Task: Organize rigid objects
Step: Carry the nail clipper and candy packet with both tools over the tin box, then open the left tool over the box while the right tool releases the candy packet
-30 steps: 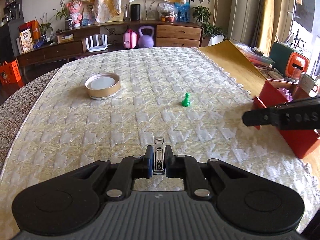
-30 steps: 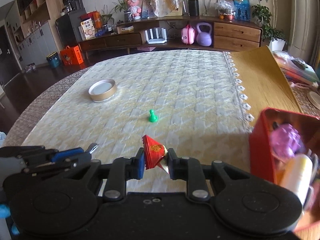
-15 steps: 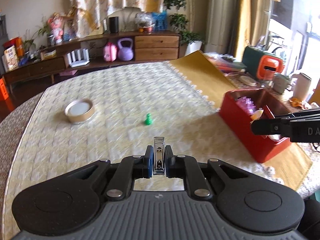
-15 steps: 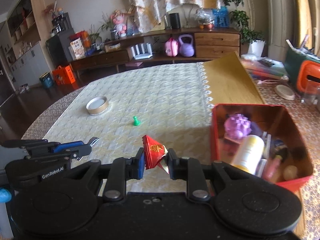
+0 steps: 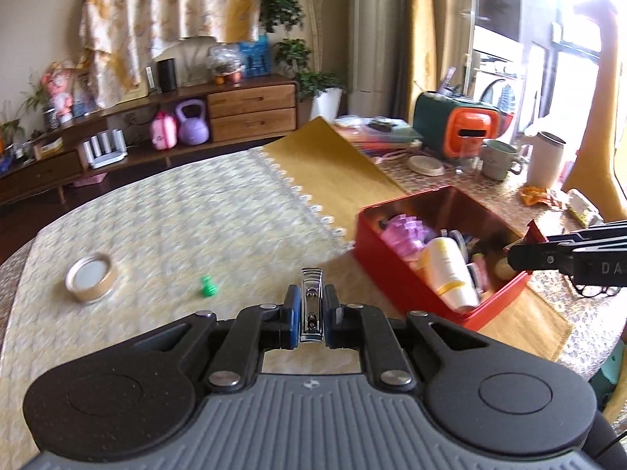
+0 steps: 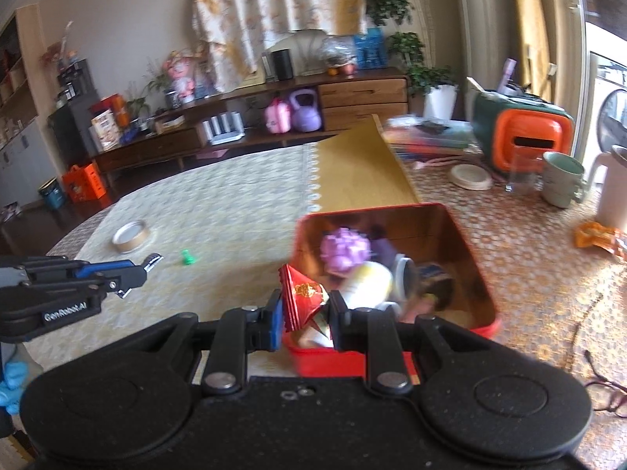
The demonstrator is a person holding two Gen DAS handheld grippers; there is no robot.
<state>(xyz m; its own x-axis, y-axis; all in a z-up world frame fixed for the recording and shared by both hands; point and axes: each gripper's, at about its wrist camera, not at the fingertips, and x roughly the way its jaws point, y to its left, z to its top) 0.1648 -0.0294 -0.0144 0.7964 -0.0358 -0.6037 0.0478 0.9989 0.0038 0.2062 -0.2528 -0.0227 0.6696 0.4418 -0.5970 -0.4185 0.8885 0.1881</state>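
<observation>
My left gripper is shut on a silver nail clipper, held above the cloth to the left of the red box. My right gripper is shut on a red folded ornament, hanging over the near left corner of the red box. Inside the box lie a purple spiky ball, a cream bottle and other small items. A green pawn and a round tin lid rest on the yellow cloth at the left.
Right of the box the table holds mugs, a white jug, an orange-and-green case, a small dish and eyeglasses. A sideboard stands behind the table.
Both grippers have travelled right and upward with their objects still gripped. The red box has come from the right edge into the middle of both views, and the right gripper now overhangs it.
</observation>
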